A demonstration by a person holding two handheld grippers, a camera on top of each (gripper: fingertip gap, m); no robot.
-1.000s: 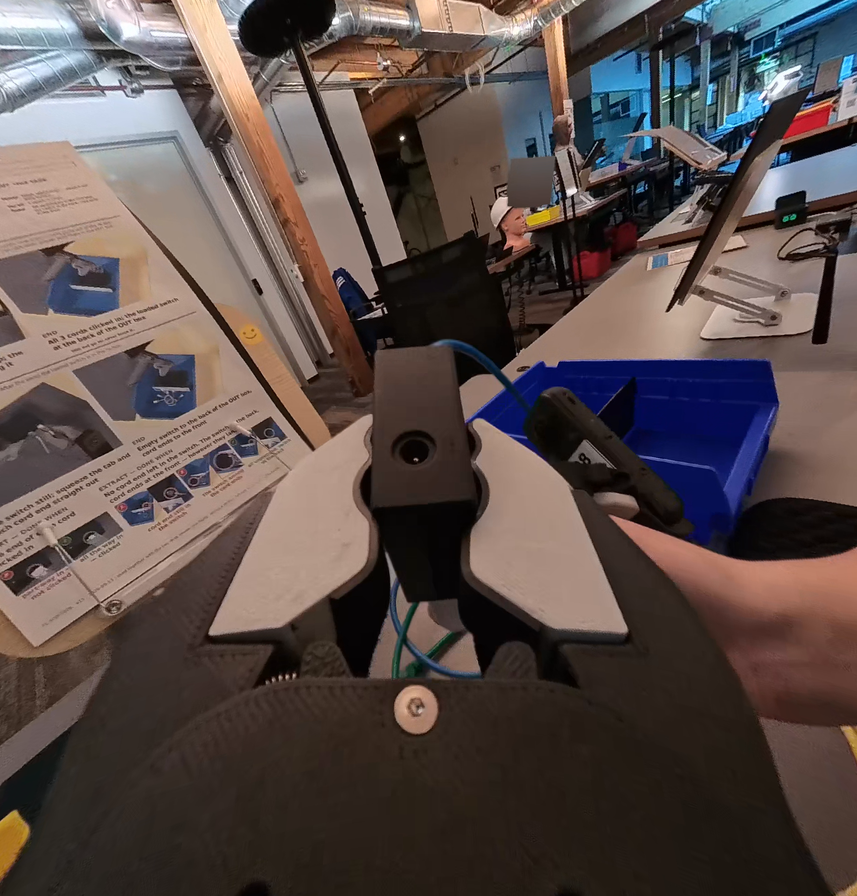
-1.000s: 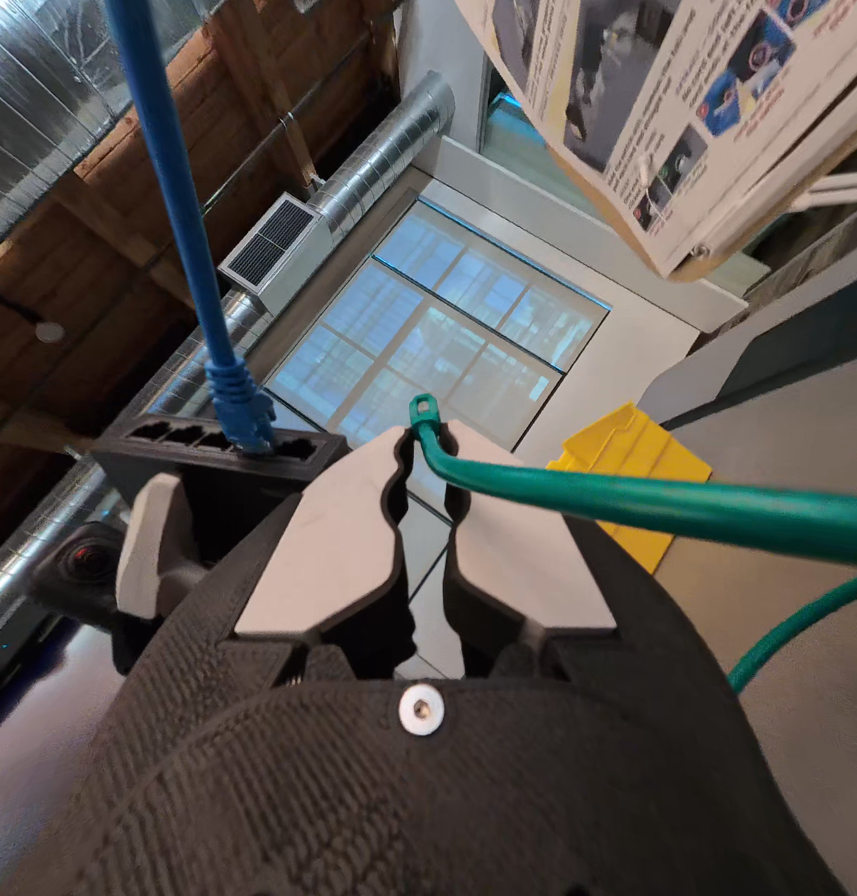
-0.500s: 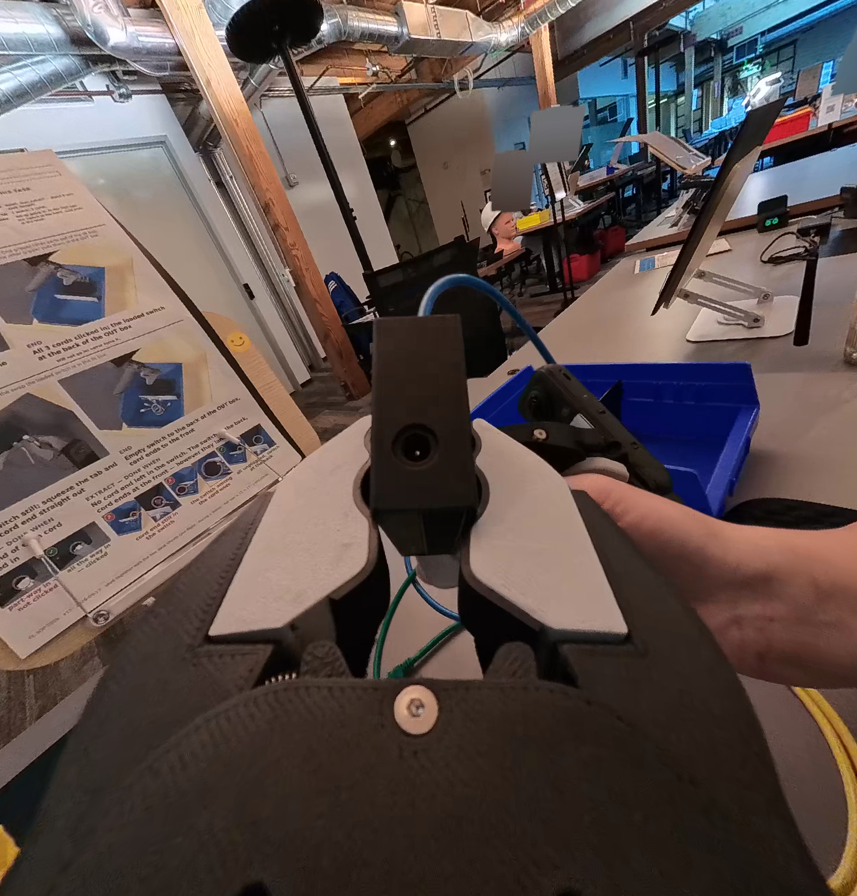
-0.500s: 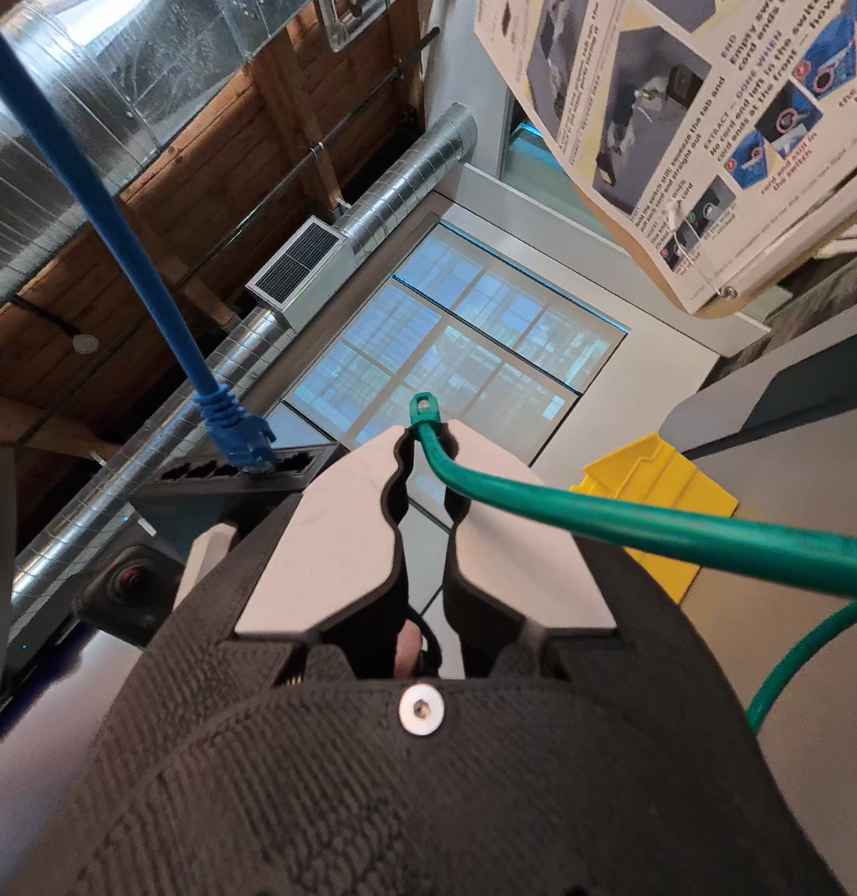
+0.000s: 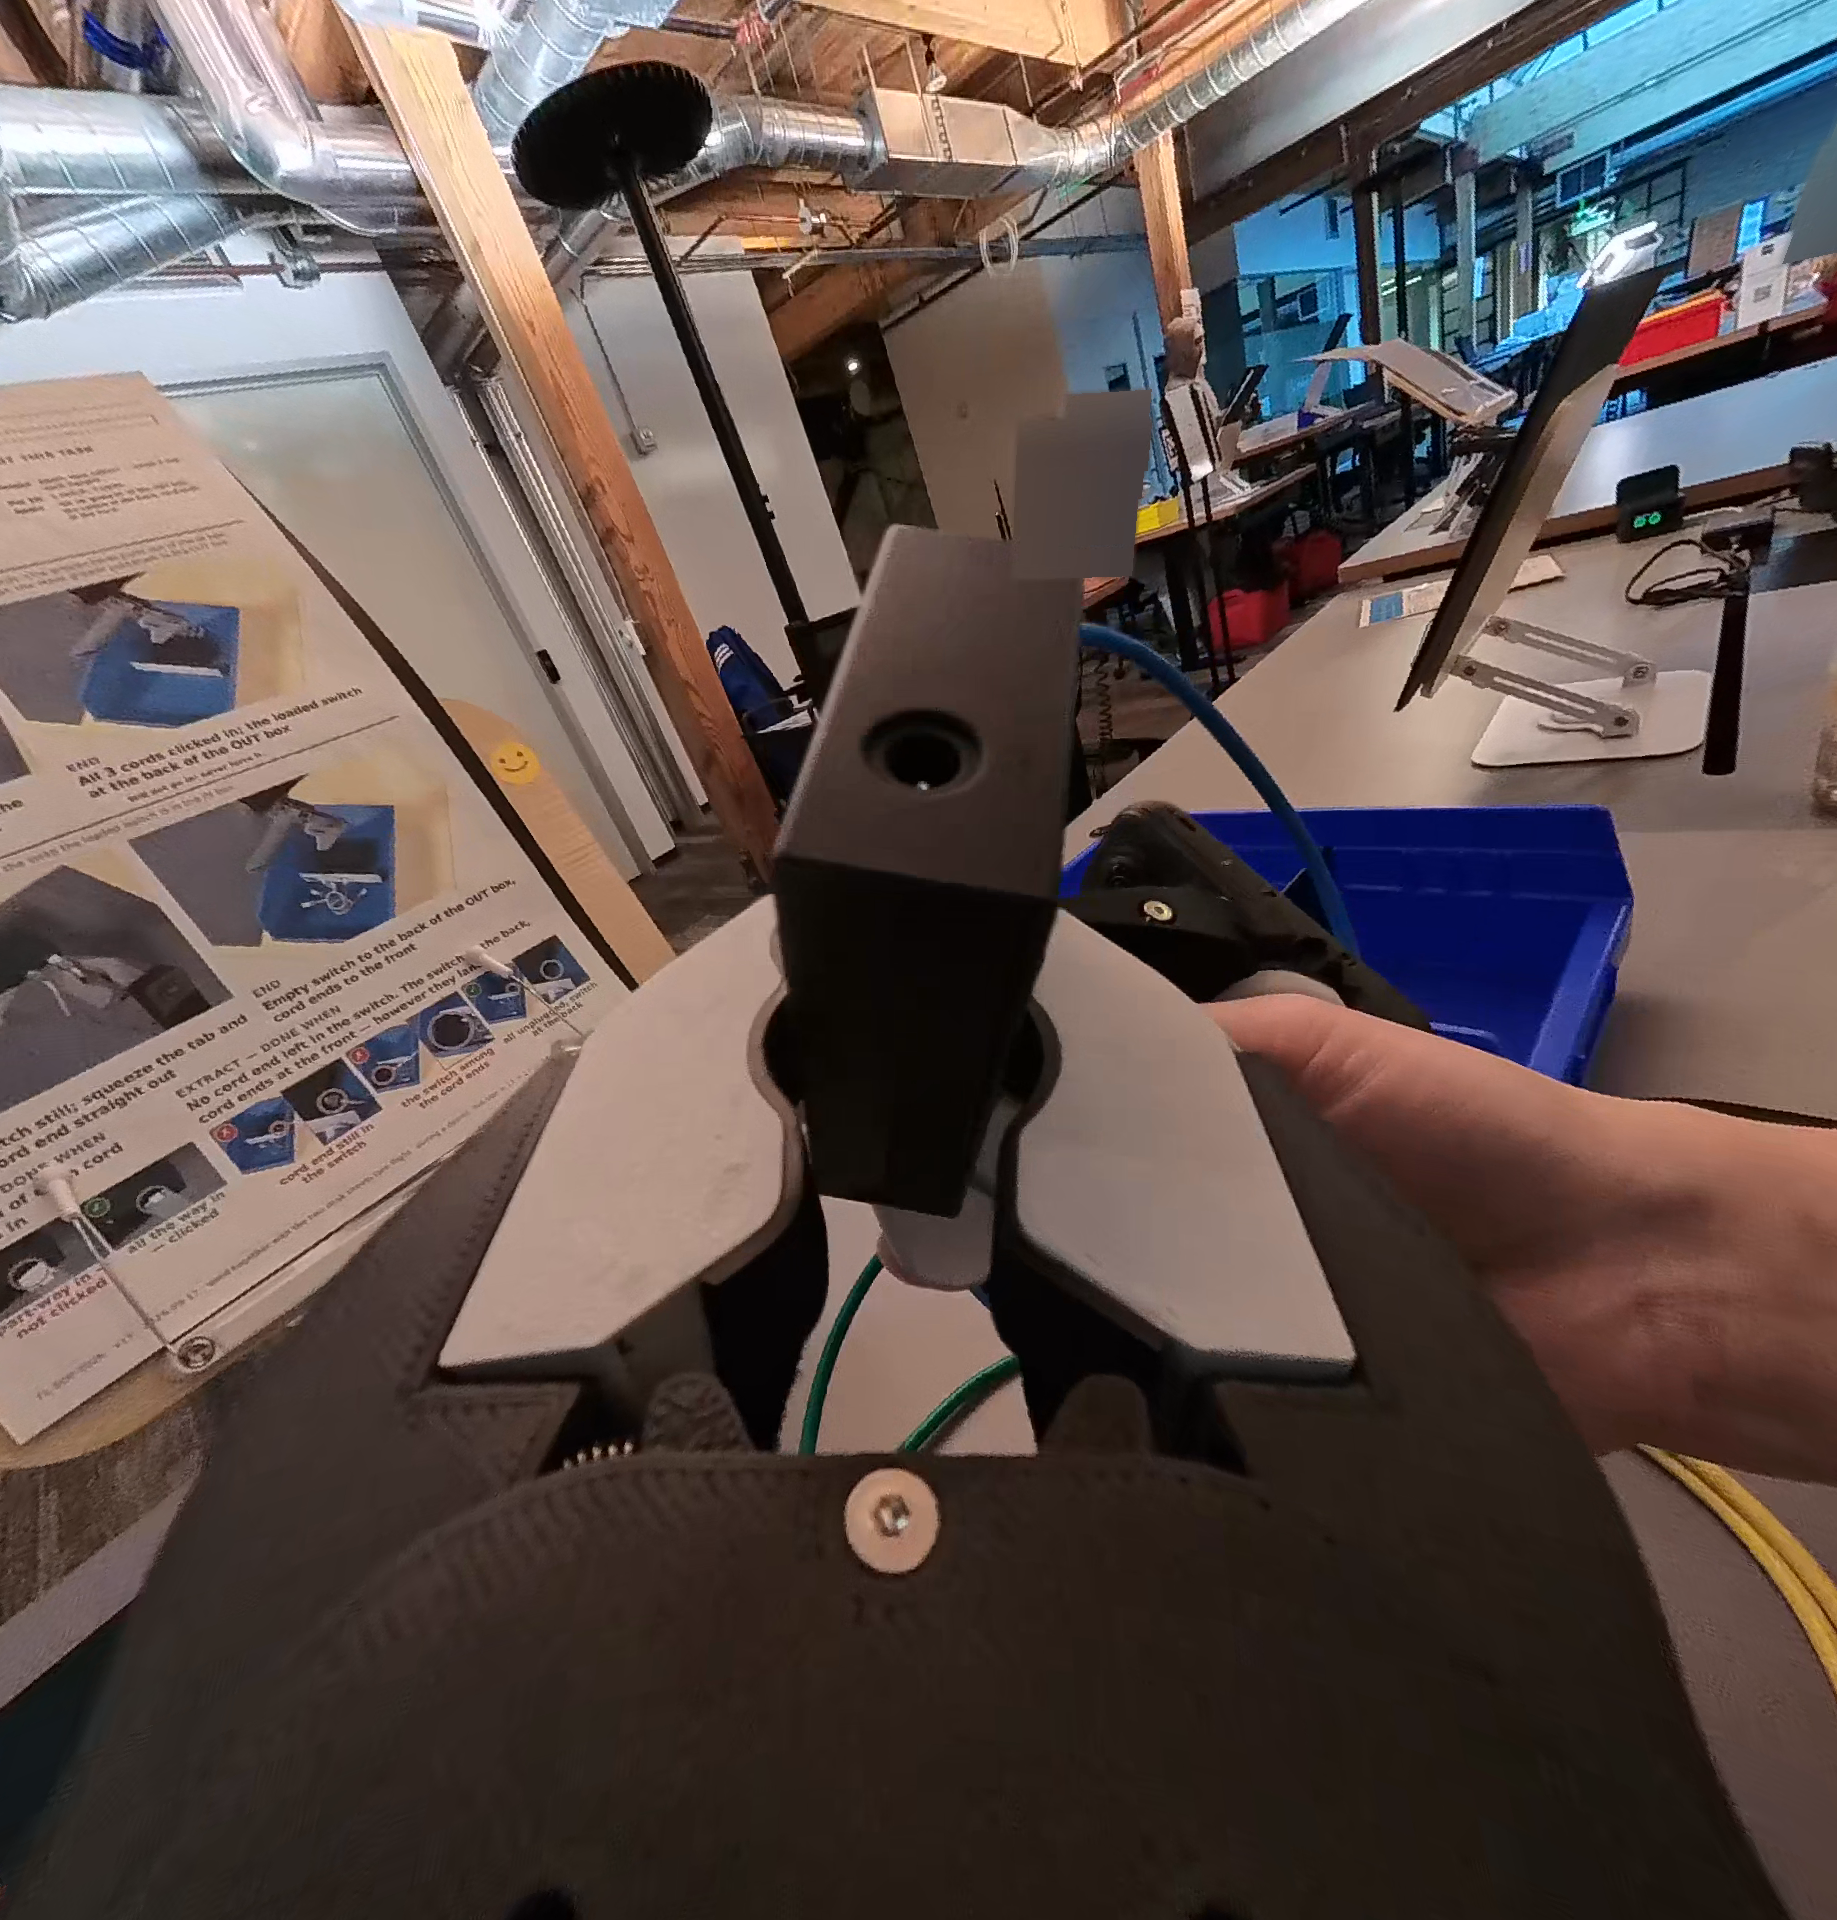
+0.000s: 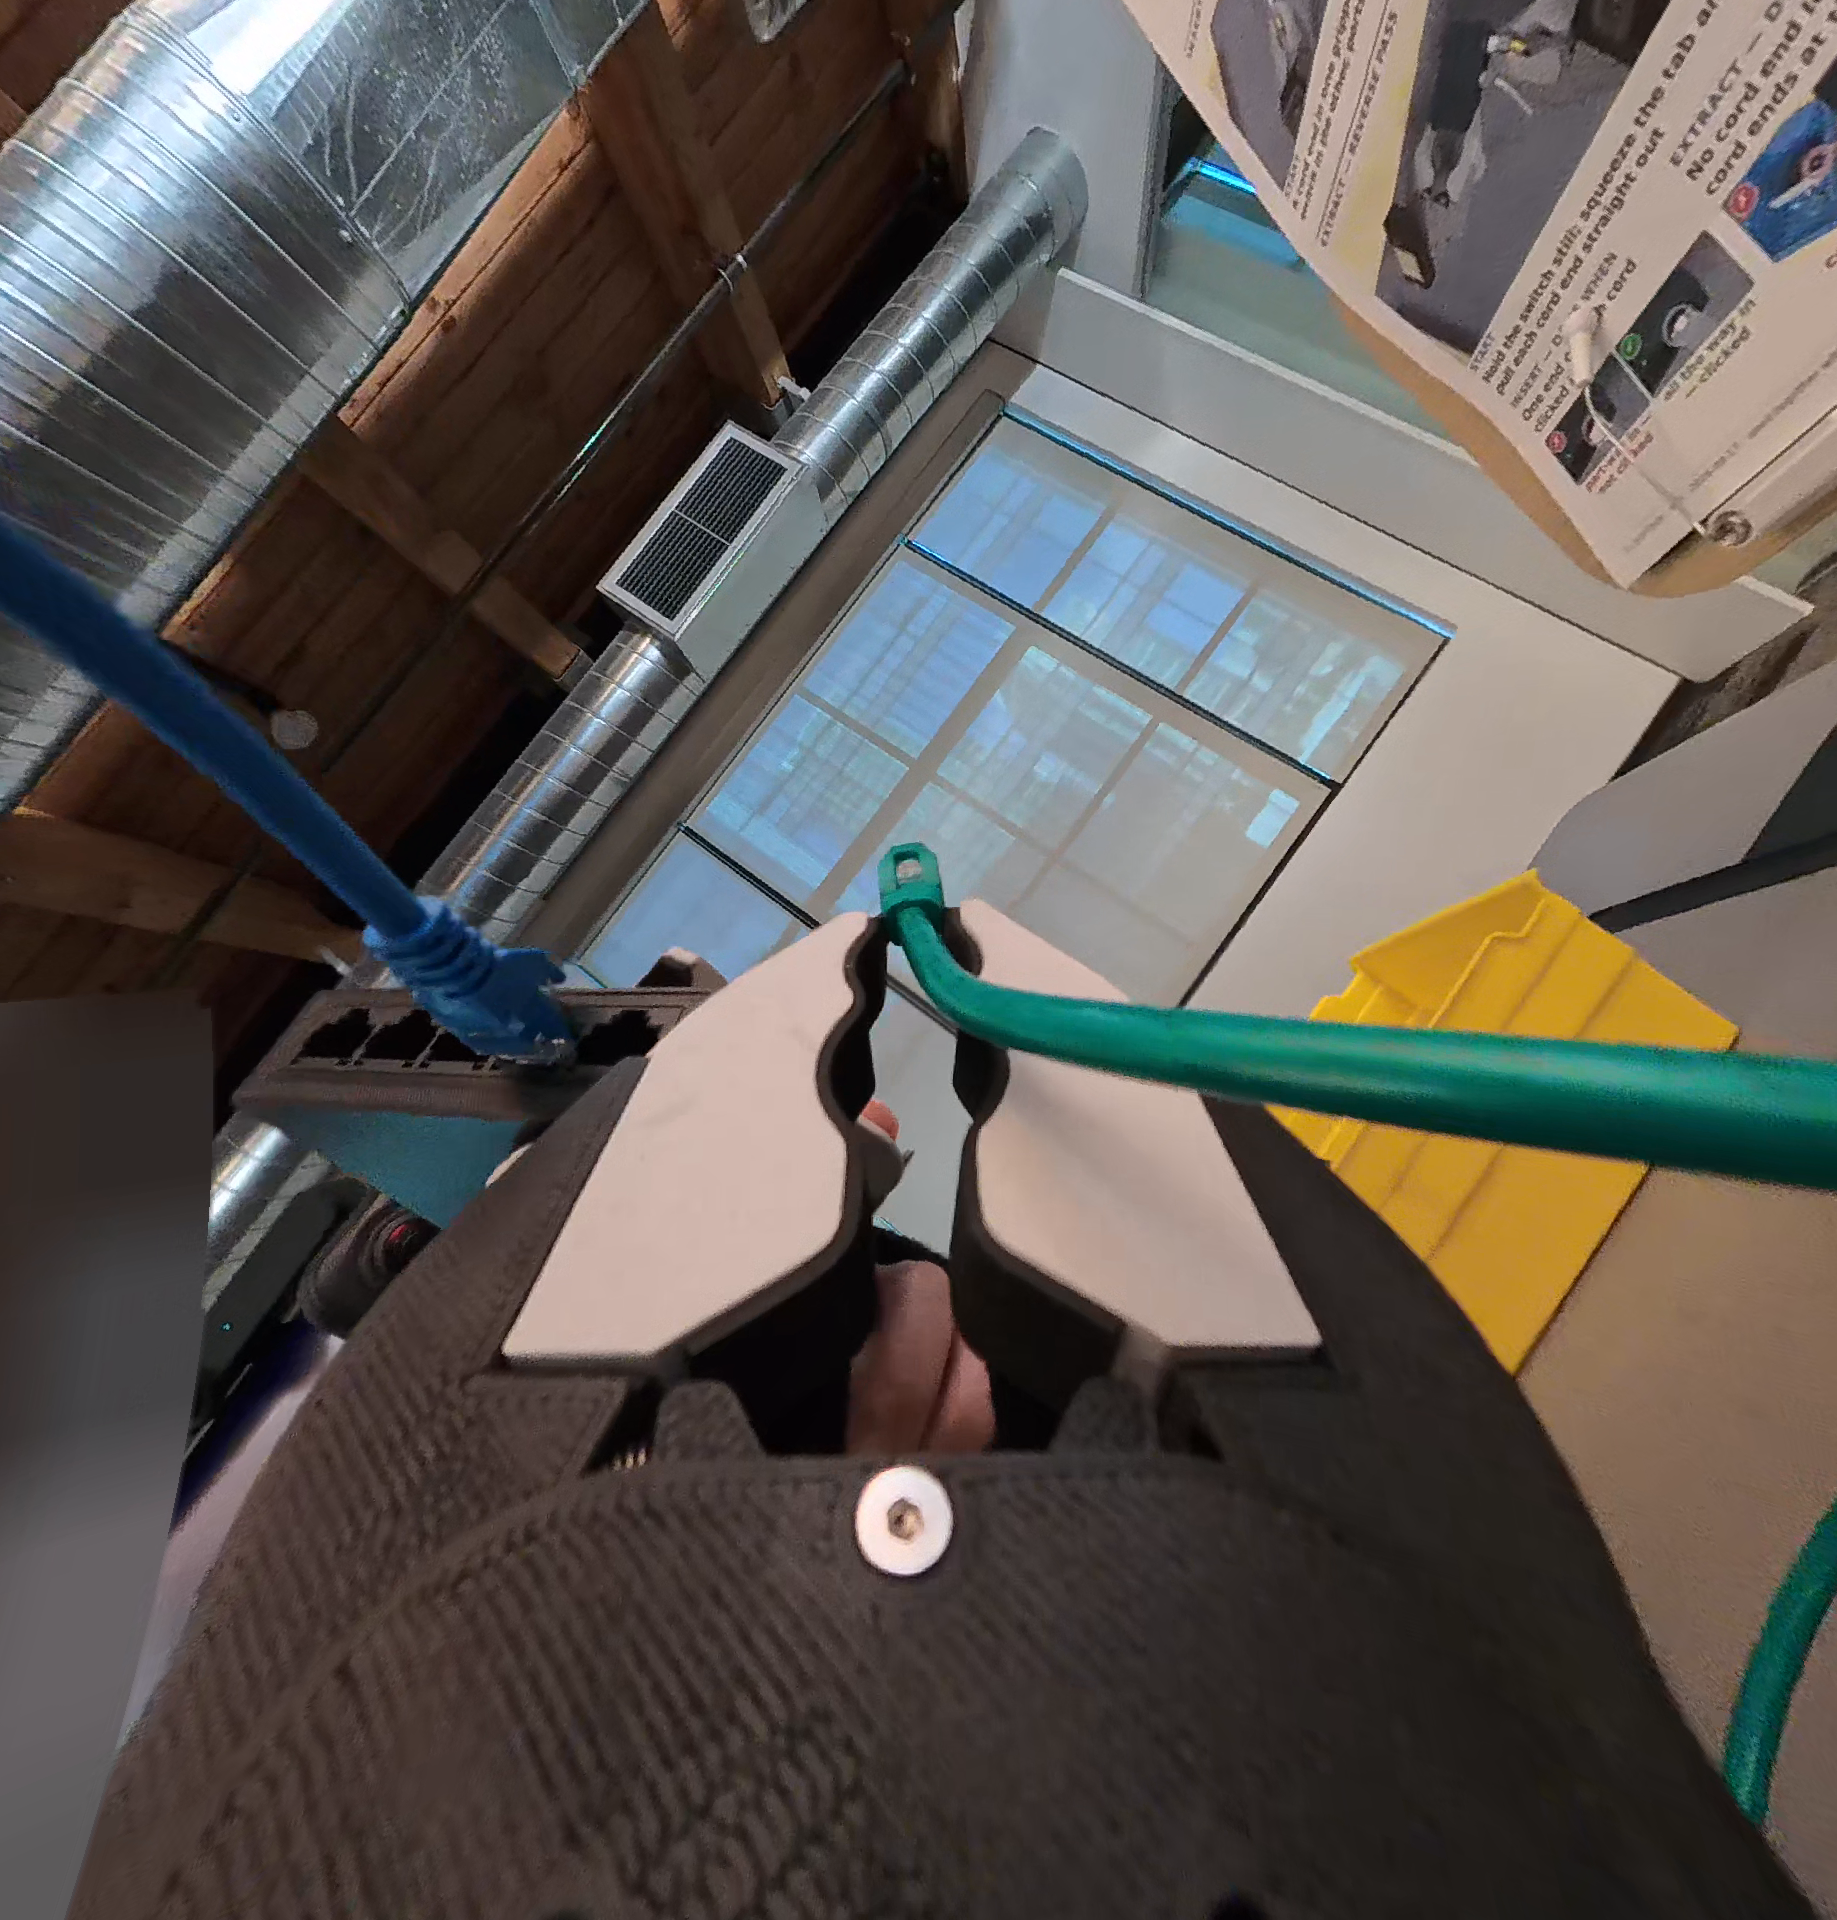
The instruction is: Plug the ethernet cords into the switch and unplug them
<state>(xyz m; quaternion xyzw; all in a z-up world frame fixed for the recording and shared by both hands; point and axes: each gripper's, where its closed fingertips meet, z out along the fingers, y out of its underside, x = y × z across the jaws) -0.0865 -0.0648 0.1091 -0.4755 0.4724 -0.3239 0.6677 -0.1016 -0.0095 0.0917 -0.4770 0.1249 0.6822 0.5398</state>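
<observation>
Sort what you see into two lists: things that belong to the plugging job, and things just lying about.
Belonging to the job:
black switch, in the left hand-held gripper
blue cord, plugged in
green cord, in the right hand-held gripper

Lying about:
blue bin
yellow bin
yellow cord
instruction sheet

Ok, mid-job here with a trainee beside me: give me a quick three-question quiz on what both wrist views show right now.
1. True or false: the blue cord is plugged into the switch.
2. Which cord does the right gripper hold? A. yellow B. green C. blue
3. Fill in: the left gripper is clamped on the black ______.

Key:
1. True: its plug sits in one port of the row.
2. B: the green cord is pinched near its plug, not yet in a port.
3. switch, held end-on, with the blue bin behind it.
</observation>
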